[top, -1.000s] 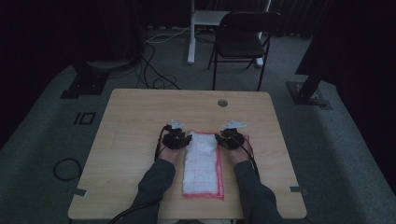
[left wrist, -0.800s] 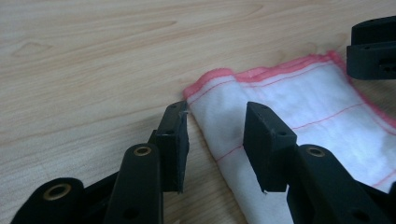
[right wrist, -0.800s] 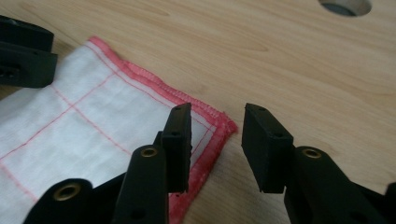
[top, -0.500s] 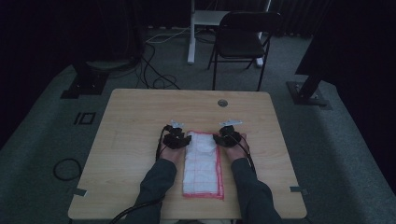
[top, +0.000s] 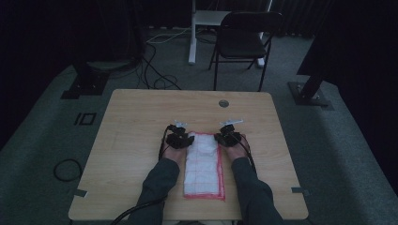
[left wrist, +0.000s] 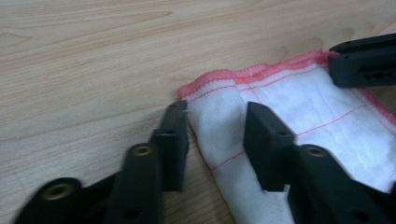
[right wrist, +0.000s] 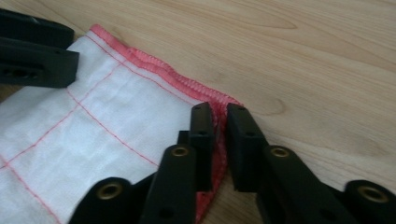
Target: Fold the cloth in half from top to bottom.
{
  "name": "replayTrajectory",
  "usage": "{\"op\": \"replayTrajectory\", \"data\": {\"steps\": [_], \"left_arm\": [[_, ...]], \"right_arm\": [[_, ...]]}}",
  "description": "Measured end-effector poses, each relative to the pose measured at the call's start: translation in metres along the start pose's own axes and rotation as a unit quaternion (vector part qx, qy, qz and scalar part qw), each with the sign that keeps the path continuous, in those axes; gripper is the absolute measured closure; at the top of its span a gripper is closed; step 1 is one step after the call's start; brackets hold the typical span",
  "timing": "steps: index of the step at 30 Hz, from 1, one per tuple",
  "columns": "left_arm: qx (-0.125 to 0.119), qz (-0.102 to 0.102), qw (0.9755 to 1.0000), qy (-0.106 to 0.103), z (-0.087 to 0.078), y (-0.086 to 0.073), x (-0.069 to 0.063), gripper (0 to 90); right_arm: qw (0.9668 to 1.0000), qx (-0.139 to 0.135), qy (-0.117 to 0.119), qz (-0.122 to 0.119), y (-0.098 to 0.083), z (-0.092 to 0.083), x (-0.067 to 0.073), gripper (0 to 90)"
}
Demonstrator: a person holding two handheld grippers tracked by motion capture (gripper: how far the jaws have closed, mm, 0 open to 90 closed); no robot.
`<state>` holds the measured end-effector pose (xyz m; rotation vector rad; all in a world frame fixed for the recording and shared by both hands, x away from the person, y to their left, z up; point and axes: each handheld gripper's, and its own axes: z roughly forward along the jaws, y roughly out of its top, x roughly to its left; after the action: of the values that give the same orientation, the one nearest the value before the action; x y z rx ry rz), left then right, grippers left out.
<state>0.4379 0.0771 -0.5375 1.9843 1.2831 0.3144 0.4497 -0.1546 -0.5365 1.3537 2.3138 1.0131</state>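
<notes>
A white cloth [top: 204, 164] with a red hem and thin red grid lines lies flat as a long strip on the wooden table [top: 141, 122]. My left gripper [top: 187, 139] is at its far left corner. Its jaws [left wrist: 217, 116] have just been closing and still stand apart, with a raised fold of cloth [left wrist: 299, 102] between them. My right gripper [top: 223, 138] is at the far right corner. Its jaws [right wrist: 219, 116] have just been closing and now pinch the red hem of the cloth [right wrist: 93, 130]. Each gripper view shows the other gripper's black jaw across the cloth.
A round hole [top: 223, 103] sits in the tabletop near the far edge. A dark folding chair [top: 244, 37] and a white stand are beyond the table. Cables lie on the grey carpet at the left.
Both hands stay at the cloth's far corners. The cloth lies as before.
</notes>
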Motion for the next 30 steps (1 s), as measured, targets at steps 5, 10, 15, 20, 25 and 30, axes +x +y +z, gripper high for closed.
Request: {"op": "replayTrajectory", "data": {"steps": [5, 10, 15, 20, 25, 30], "left_arm": [[0.019, -0.002, 0.9998, 0.001, 0.001, 0.005, 0.000, 82.7], [0.020, 0.000, 0.9998, 0.005, 0.001, 0.009, 0.000, 86.2], [0.009, 0.000, 0.9999, 0.006, -0.002, 0.014, 0.000, 86.6], [-0.002, 0.008, 1.0000, 0.004, -0.007, 0.018, 0.001, 86.7], [-0.015, 0.004, 0.9999, 0.001, -0.011, 0.022, 0.001, 86.9], [-0.025, 0.002, 0.9997, -0.004, -0.015, 0.026, 0.000, 86.9]], "right_arm": [[0.9998, -0.007, -0.010, -0.013, 0.001, 0.001, 0.001, 85.8], [0.9997, -0.014, -0.016, -0.015, 0.001, 0.001, 0.002, 86.2], [0.9995, -0.026, -0.016, -0.009, 0.005, -0.002, 0.001, 86.3], [0.9990, -0.039, -0.019, -0.012, 0.009, -0.007, 0.001, 86.3], [0.9987, -0.045, -0.019, -0.011, 0.012, -0.010, 0.000, 86.3], [0.9984, -0.051, -0.021, -0.011, 0.015, -0.014, -0.001, 86.2]]}}
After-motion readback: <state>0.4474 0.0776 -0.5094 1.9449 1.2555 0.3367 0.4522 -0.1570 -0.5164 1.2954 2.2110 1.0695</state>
